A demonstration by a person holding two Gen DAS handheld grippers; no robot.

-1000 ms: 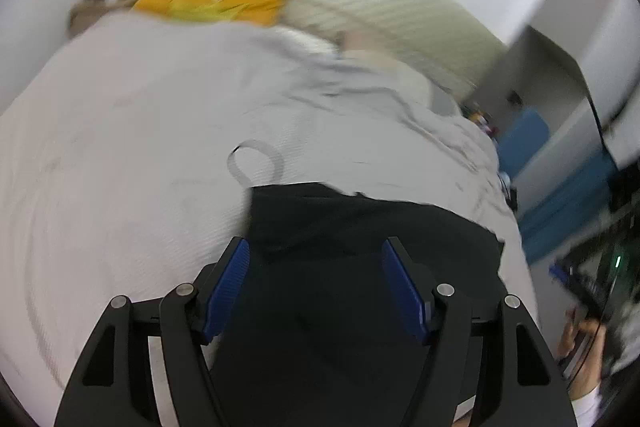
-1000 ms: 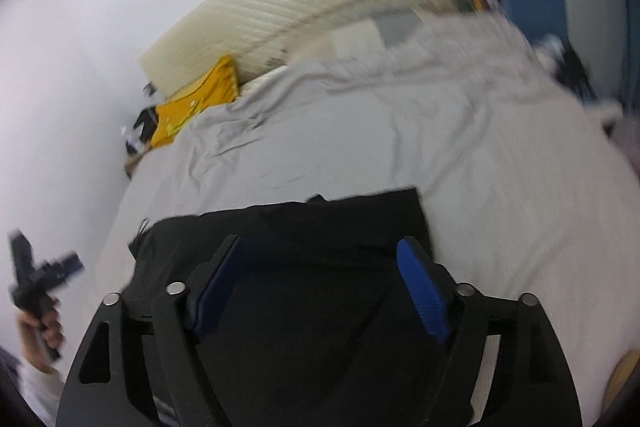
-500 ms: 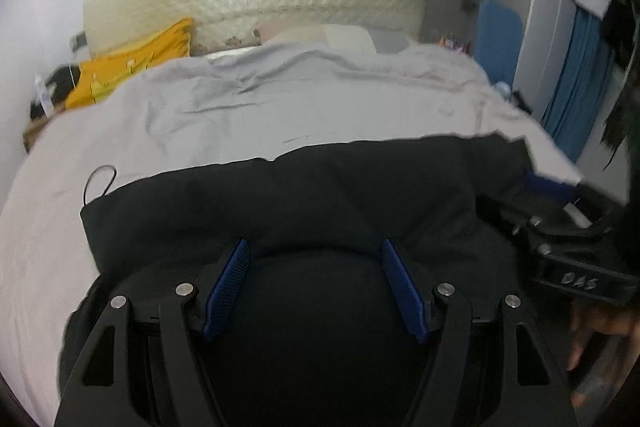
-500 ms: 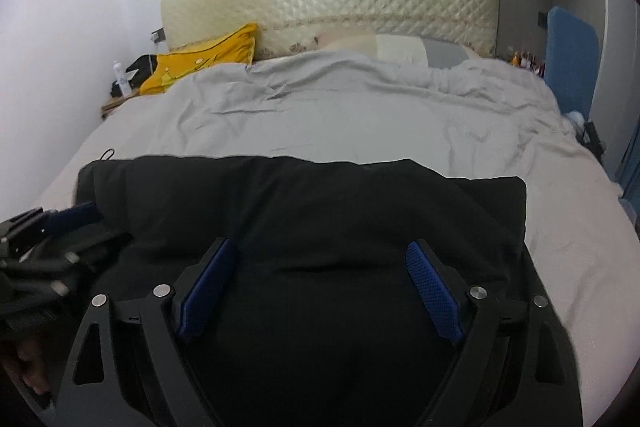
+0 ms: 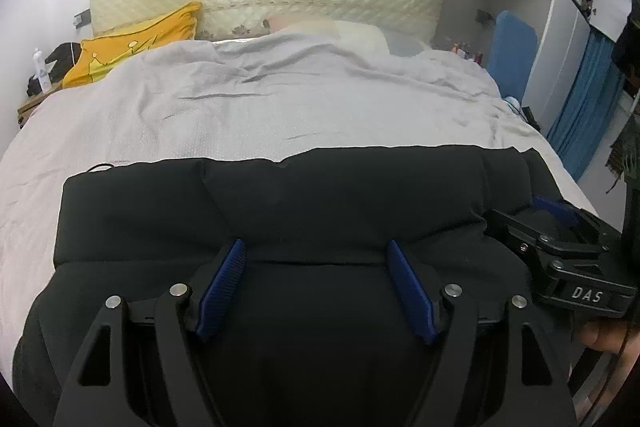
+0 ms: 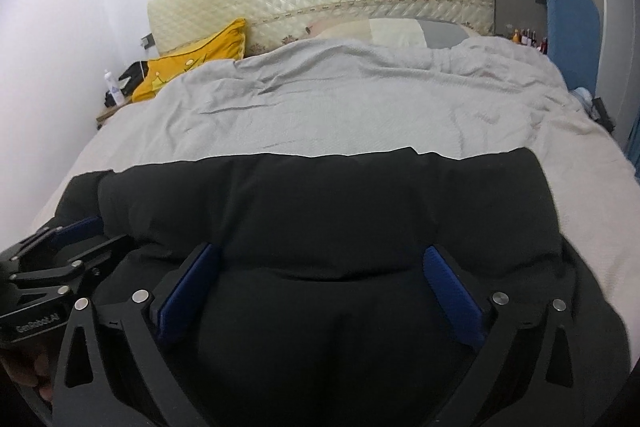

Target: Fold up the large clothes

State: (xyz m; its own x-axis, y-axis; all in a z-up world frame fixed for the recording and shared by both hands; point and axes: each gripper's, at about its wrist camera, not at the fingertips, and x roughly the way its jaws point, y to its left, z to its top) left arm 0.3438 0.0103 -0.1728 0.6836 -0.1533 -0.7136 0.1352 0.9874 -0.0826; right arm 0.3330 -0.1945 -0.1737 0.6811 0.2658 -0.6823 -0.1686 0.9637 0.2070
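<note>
Both grippers, left gripper [image 5: 316, 283] and right gripper [image 6: 320, 291], have just been opening and stand apart over the black garment [image 5: 320, 203], pads off the cloth; draw them back evenly so that the fold lies flat on the bed [image 5: 240, 115].

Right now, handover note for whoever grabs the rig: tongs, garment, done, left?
Left tongs: open, just widened a little, nothing pinched; black padded garment lies under and between the pads.
Right tongs: open wide, jaws just opened further, nothing gripped; same garment beneath.
Garment: on the grey bedcover, at its near end, far edge running straight across the bed, a fold crease just past both sets of tongs.
Done: it looks folded over once and released.
Left: probably fold the ends in and flatten; how much remains I cannot tell from here.
Yellow pillow at the headboard is clear of the work.
</note>
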